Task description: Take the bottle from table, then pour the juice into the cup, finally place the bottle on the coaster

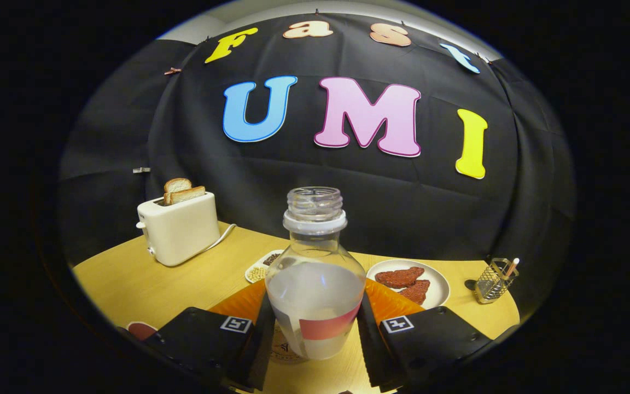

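Item: clear plastic bottle, uncapped, pale juice approx half full, red label band. Stood upright between fingers of claw, long axis vertical, both fingers pressed on its sides: clenched on it. Orange coaster lay just behind bottle on yellow wood surface. Cup: unclear.

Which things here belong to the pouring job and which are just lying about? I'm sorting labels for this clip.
Belong to the job:
bottle, uncapped, between the fingers of the hand-held gripper, both pressing on it
orange coaster behind the bottle

Just lying about:
toaster with bread
small dish of beans
plate of reddish pieces
wire holder
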A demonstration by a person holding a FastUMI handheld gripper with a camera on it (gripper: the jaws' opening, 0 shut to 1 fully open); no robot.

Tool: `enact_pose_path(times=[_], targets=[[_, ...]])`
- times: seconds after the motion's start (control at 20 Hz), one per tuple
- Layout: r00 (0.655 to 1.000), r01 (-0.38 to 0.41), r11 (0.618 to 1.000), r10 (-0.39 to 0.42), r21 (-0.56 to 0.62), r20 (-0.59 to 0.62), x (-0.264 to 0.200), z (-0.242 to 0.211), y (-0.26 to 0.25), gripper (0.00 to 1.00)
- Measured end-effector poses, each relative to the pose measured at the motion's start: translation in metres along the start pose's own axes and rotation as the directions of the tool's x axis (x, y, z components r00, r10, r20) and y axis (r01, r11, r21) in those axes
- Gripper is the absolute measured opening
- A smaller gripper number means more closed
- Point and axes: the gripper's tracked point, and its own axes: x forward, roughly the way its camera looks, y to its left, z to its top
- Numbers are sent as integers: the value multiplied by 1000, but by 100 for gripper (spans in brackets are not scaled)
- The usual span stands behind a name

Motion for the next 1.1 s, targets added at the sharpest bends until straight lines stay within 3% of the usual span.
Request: enact_pose_path(times=[0.7,1.1], targets=[[999,-22,997,25,77,-26,25,-54,19,74],[999,-34,996,37,88,-36,23,-57,20,78]])
